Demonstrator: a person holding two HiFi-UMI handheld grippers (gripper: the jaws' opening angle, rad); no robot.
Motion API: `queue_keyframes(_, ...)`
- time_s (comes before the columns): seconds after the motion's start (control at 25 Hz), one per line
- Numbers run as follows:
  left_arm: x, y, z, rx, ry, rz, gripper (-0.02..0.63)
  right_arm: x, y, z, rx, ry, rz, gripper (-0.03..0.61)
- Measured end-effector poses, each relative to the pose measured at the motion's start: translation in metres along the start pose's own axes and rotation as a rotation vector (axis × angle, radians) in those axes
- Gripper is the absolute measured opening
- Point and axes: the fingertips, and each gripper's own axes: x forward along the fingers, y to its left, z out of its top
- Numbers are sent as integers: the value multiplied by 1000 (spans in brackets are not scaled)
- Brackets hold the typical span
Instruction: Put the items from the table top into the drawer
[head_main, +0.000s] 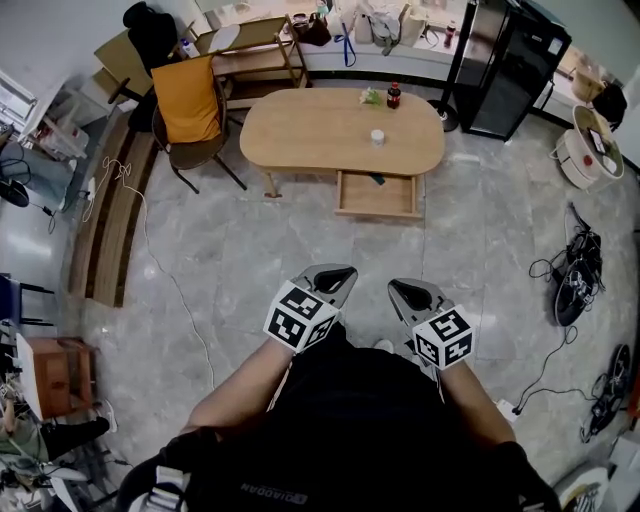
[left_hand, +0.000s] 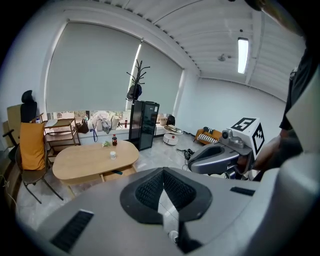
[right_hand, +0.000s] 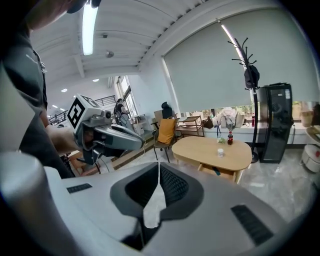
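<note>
A light wooden oval table (head_main: 310, 130) stands well ahead of me, with its drawer (head_main: 377, 196) pulled open at the front. On the top are a dark cola bottle (head_main: 393, 95), a small green item (head_main: 371, 96) and a white cup (head_main: 377, 137). A small dark thing lies in the drawer. My left gripper (head_main: 343, 272) and right gripper (head_main: 399, 287) hang side by side over the floor, far short of the table, both shut and empty. The left gripper view shows the table (left_hand: 85, 162), bottle (left_hand: 114, 140) and cup (left_hand: 113, 155); the right gripper view shows the table (right_hand: 200, 147) too.
A chair with an orange cloth (head_main: 188, 105) stands at the table's left end. A black cabinet (head_main: 510, 65) is at the back right, and a wooden shelf (head_main: 255, 50) behind. Cables (head_main: 575, 280) lie on the tiled floor to the right.
</note>
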Motion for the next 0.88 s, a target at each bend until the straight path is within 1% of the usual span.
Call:
queue_keyframes(0.16,-2,52,25,5,-22,-3,5,41,-1,28,-38,26,1,5)
queue_keyframes(0.28,-3,91,40,7,-38,-7,5,71,-3,47,-74,43,-15,5)
queue_keyframes(0.36,-3,113,45,10,-43,-21,5,90,-6,56,-77,51,-30,5)
queue_keyframes(0.48,-4,138,47,24,-41,-45,5,115,-9,66,-70,59,-49,5)
queue_keyframes(0.6,-5,165,45,32,-38,-46,5,139,-13,76,-68,55,-63,5)
queue_keyframes(0.76,-7,199,41,10,-22,-41,5,163,-21,90,-64,49,-91,5)
queue_keyframes(0.88,-6,218,40,-8,-10,-38,5,173,-37,97,-49,57,-115,5)
